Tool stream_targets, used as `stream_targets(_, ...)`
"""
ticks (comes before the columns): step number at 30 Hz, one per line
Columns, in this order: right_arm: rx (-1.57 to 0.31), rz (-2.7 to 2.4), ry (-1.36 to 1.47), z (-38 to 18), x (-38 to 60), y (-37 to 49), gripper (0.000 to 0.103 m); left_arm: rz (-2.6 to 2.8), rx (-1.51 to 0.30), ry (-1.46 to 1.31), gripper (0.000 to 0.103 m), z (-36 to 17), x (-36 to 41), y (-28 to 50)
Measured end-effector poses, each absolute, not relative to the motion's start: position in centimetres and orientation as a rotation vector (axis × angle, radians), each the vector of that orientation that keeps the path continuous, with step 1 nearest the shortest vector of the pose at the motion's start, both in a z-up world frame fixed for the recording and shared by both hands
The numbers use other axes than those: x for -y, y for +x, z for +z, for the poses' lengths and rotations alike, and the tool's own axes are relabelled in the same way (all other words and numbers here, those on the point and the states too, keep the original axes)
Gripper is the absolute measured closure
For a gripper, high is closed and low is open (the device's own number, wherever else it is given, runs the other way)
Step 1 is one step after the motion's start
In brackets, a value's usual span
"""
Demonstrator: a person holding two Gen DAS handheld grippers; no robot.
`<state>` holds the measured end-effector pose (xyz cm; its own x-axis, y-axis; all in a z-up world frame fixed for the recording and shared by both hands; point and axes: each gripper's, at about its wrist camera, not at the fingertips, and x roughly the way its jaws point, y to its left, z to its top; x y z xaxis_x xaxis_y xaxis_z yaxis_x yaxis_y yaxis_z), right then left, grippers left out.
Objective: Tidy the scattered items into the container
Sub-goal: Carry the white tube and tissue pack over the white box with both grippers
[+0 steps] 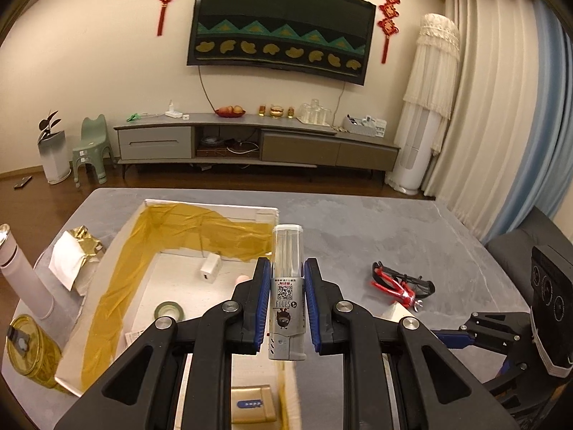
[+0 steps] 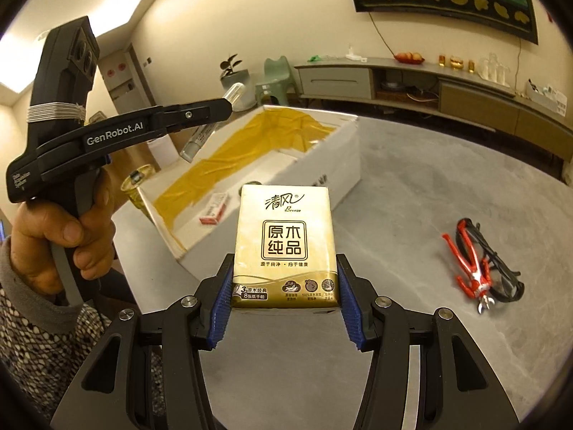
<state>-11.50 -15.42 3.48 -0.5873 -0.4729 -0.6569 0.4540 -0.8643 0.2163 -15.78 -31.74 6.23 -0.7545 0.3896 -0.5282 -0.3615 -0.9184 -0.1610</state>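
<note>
Between the right tongs point(image 2: 284, 299), closed on the tissue pack point(image 2: 284, 243), carry it toward 11 o'clock, clear the white box point(image 2: 322, 165) wall, then release. Left tongs point(image 1: 286, 308) grip the toothpick tube point(image 1: 287, 286) above the box; lower before opening.

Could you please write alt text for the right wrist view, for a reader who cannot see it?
The right tool grips a gold tissue pack above a grey table. Behind it sits an open white box lined with yellow film; at left a hand holds the left tool, clamped on a clear tube. Red pliers lie on the right.
</note>
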Motion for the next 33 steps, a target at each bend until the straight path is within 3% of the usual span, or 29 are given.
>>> stream_targets(33, 0.076, -2.367, 0.947, 7.1, 23.1, -15.8, 0.048, 2.631, 0.308, -0.913, 0.083, 6.5, 39.2, -23.2)
